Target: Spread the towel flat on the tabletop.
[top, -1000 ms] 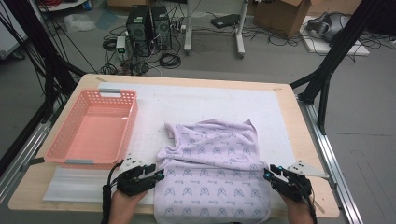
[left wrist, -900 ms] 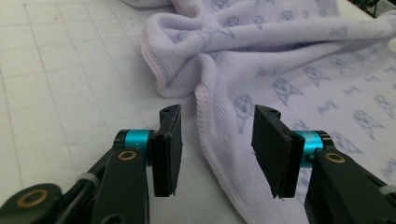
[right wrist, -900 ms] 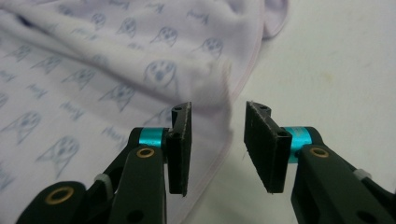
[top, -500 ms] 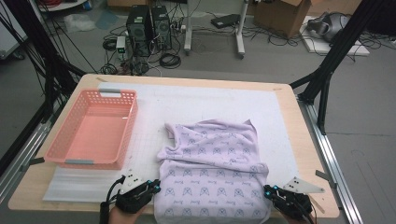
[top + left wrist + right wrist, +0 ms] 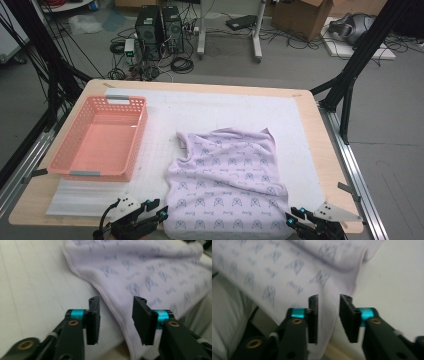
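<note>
A lilac printed cloth [image 5: 227,182] is seen spread on the white mat [image 5: 220,112] of the counter [image 5: 312,135], right of a pink basket [image 5: 100,137]. At its near corners, the left gripper [image 5: 155,210] and right gripper [image 5: 295,216] have just been opened, the cloth's hem lying unpinched between each pair of jaws.

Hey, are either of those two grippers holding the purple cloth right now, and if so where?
Neither. The left gripper and right gripper have just opened, jaws apart around the near side edges of the cloth, without pressing on it.
</note>
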